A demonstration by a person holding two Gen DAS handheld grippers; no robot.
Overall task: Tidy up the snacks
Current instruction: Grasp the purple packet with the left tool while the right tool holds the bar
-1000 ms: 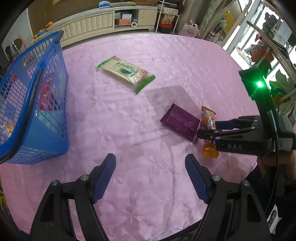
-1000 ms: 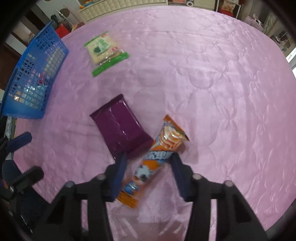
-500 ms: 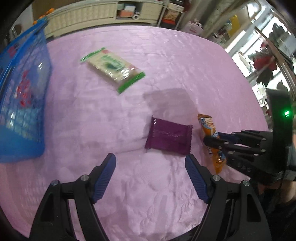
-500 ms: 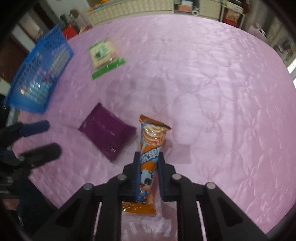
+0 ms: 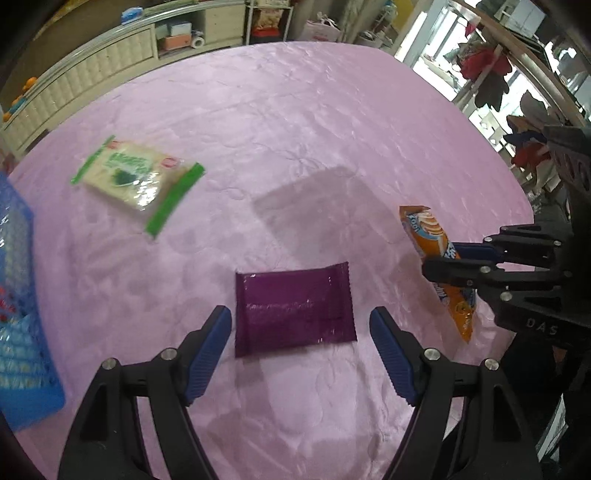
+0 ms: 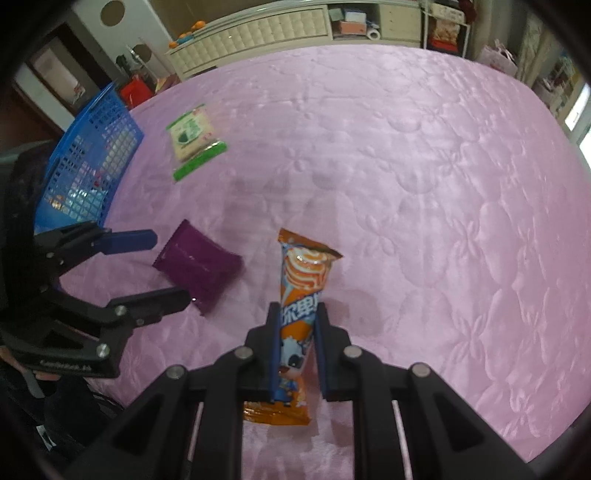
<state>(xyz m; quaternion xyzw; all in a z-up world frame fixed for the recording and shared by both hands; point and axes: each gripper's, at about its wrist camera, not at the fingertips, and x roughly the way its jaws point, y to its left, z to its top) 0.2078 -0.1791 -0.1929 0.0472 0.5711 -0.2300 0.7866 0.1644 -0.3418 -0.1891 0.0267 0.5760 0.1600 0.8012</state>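
My right gripper (image 6: 297, 314) is shut on a long orange snack packet (image 6: 301, 291), held just above the pink tablecloth; the left wrist view shows the same packet (image 5: 424, 229) clamped in that gripper (image 5: 441, 258) at the right. A dark purple packet (image 5: 293, 306) lies flat on the cloth, straddled by my open left gripper (image 5: 301, 325), whose blue pads hover on either side without touching it. In the right wrist view the purple packet (image 6: 199, 264) sits between the left gripper's fingers (image 6: 129, 238). A green-and-cream packet (image 5: 136, 181) lies further back on the left.
A blue mesh basket (image 6: 92, 162) holding several snacks stands at the table's left edge, also seen as basket (image 5: 18, 295). The pink quilted tablecloth (image 6: 406, 166) covers the round table. Cream cabinets and shelves (image 6: 266, 29) line the far wall.
My right gripper shut on the orange packet and lifted it slightly. My left gripper travelled right and down from beside the basket until it straddled the purple packet.
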